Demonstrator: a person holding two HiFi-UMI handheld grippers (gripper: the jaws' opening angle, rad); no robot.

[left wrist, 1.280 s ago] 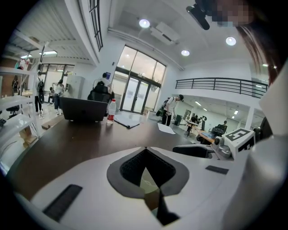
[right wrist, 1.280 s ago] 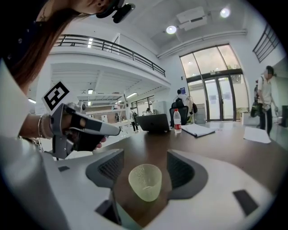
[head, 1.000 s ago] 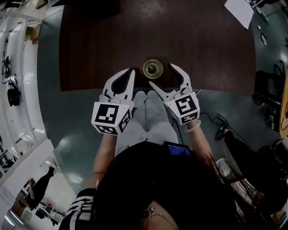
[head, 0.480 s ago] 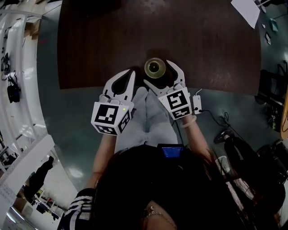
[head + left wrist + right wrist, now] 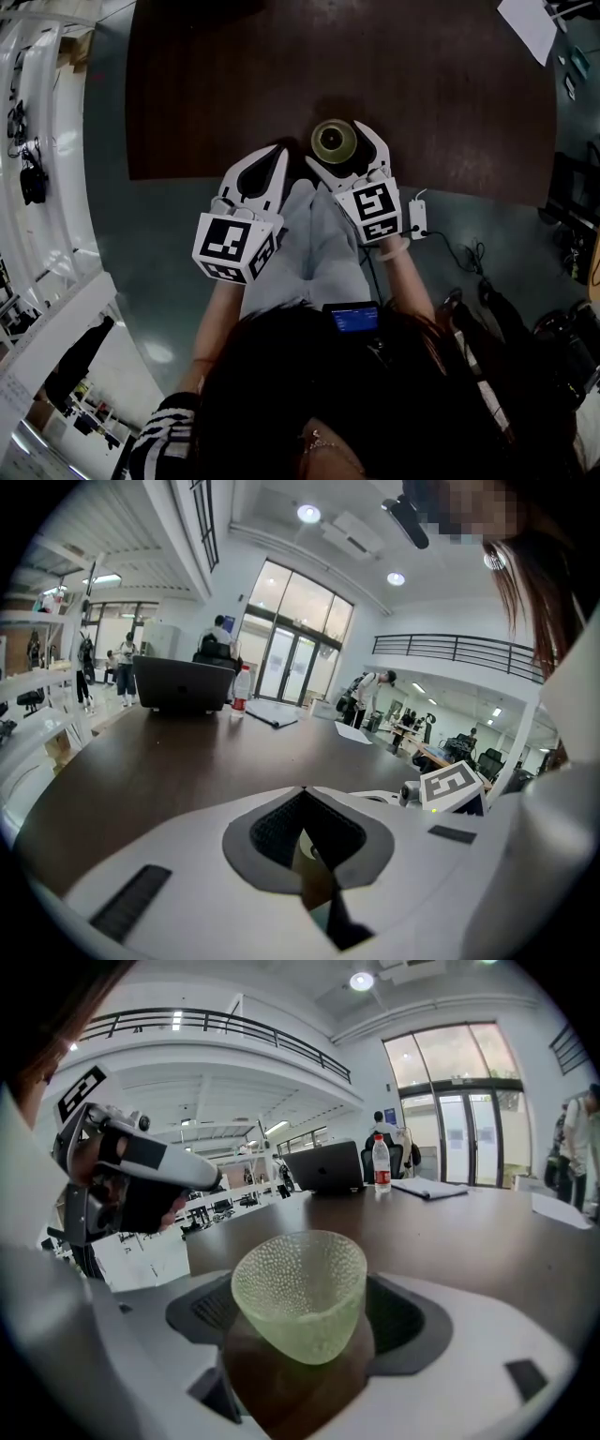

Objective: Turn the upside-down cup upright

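At the near edge of the dark table (image 5: 234, 94), the left gripper (image 5: 277, 150) is pressed shut and empty, while the right gripper's (image 5: 335, 142) jaws, having just been opening, stand spread with the green cup (image 5: 300, 1288) between them, ungripped.

The pale green dimpled cup (image 5: 300, 1302) stands wider end up near the edge of the table (image 5: 469, 1232).

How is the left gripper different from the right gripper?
The left gripper is shut and empty; the right gripper is open, jaws just opened wider, with the green cup between them. The left gripper barely crosses the table edge; the right gripper reaches further. Both are white.
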